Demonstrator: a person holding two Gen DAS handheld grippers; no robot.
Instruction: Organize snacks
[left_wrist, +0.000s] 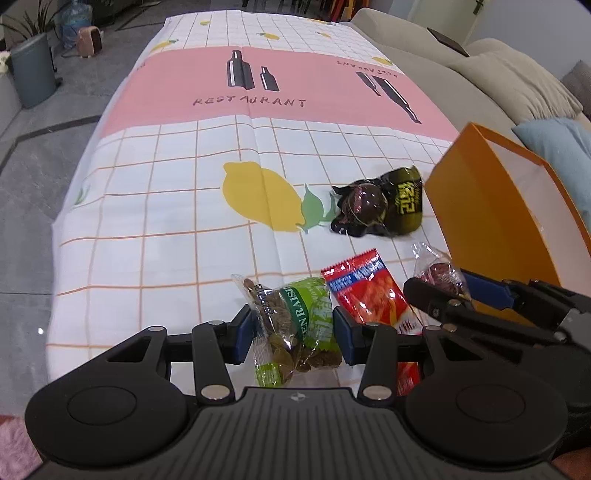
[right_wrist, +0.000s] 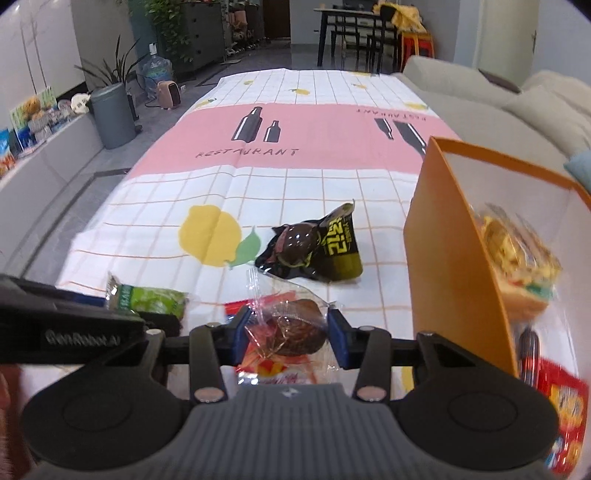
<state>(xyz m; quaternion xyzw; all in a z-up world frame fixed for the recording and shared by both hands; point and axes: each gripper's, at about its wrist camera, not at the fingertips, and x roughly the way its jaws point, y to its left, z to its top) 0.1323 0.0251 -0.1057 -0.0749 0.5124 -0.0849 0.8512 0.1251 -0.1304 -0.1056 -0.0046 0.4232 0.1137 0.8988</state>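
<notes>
My left gripper (left_wrist: 295, 332) is shut on a green raisin packet (left_wrist: 299, 328), low over the tablecloth. My right gripper (right_wrist: 288, 332) is shut on a clear-wrapped dark brown snack (right_wrist: 291, 328), held just above a red snack packet (left_wrist: 373, 291). The right gripper also shows in the left wrist view (left_wrist: 447, 288), right of the red packet. A black and olive packet (left_wrist: 380, 203) lies farther out on the cloth; it also shows in the right wrist view (right_wrist: 317, 247). An orange box (right_wrist: 450, 251) stands at the right with several snacks inside.
The table carries a white grid cloth (left_wrist: 166, 206) with a pink band and lemon prints. A beige sofa (left_wrist: 480, 74) runs along the right. A grey bin (right_wrist: 112, 114) and plants stand on the floor at the left.
</notes>
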